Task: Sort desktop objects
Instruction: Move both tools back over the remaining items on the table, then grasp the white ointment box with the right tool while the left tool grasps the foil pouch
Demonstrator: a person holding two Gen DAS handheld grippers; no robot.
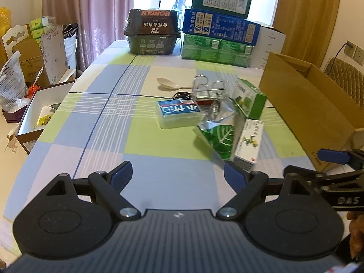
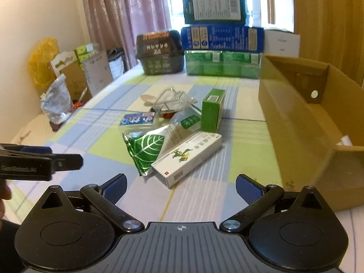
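Note:
A small pile lies mid-table: a white medicine box, a green leaf-print foil pouch, a green carton, a blue-labelled tissue pack, a clear plastic holder and a white spoon. My left gripper hangs open above bare cloth, short of the pile. My right gripper is open too, just before the white medicine box. Nothing sits between either pair of fingers.
An open cardboard box stands along the table's right side. Stacked cartons and a dark food container line the far edge. Boxes and bags crowd the floor to the left.

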